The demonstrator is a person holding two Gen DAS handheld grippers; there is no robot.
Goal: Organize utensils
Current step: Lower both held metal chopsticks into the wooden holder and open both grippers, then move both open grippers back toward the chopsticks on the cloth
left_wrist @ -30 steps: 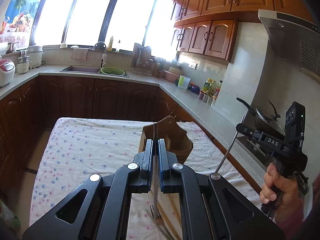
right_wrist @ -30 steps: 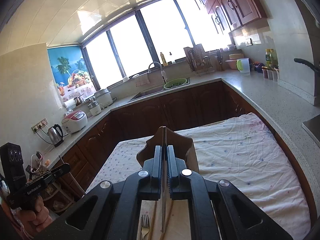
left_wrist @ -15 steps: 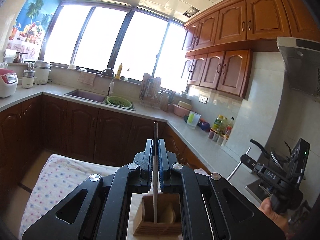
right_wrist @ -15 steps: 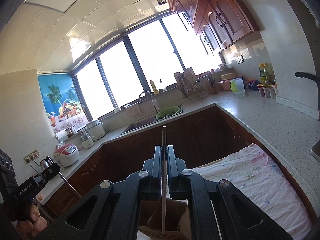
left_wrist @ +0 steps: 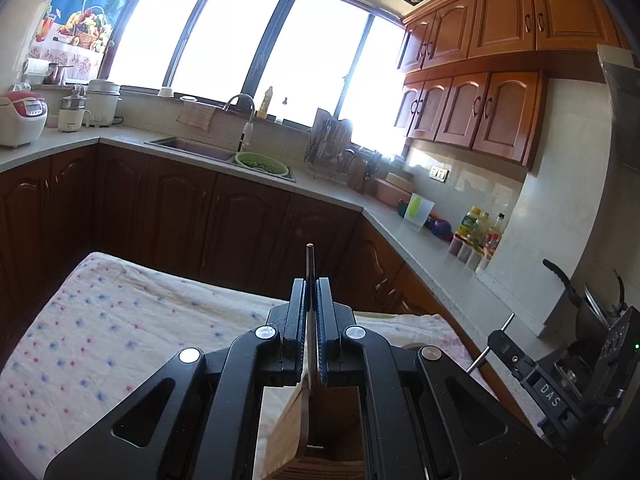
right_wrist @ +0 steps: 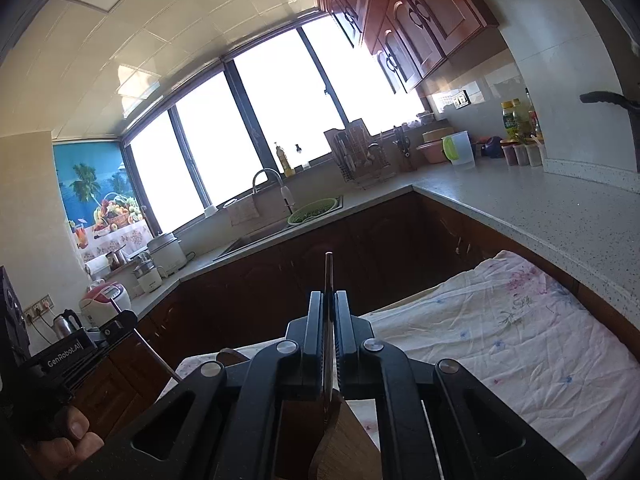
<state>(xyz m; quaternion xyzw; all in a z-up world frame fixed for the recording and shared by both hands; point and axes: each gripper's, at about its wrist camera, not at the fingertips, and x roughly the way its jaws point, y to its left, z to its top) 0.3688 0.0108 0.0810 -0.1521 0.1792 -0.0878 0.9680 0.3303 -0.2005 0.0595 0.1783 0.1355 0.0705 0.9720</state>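
Note:
My left gripper point(left_wrist: 311, 292) is shut on a thin metal utensil point(left_wrist: 310, 264) that stands upright between its jaws; the lower end hangs inside the wooden utensil holder point(left_wrist: 324, 432) right below. My right gripper point(right_wrist: 328, 304) is shut on another thin utensil point(right_wrist: 329, 272), held upright over the same wooden holder point(right_wrist: 340, 440). Each gripper shows in the other's view, the right one point(left_wrist: 560, 384) at lower right with its utensil, the left one point(right_wrist: 72, 356) at lower left.
The holder stands on a table with a flowered cloth point(left_wrist: 112, 320) point(right_wrist: 520, 340). Dark cabinets and a grey counter point(right_wrist: 540, 208) wrap around, with a sink and green colander point(left_wrist: 260, 160), a dish rack, bottles point(left_wrist: 476, 232) and a stove pan at right.
Both grippers have tilted up and moved over the holder, then come lower; the holder went from ahead of the jaws to directly beneath them. Both stay shut on their utensils.

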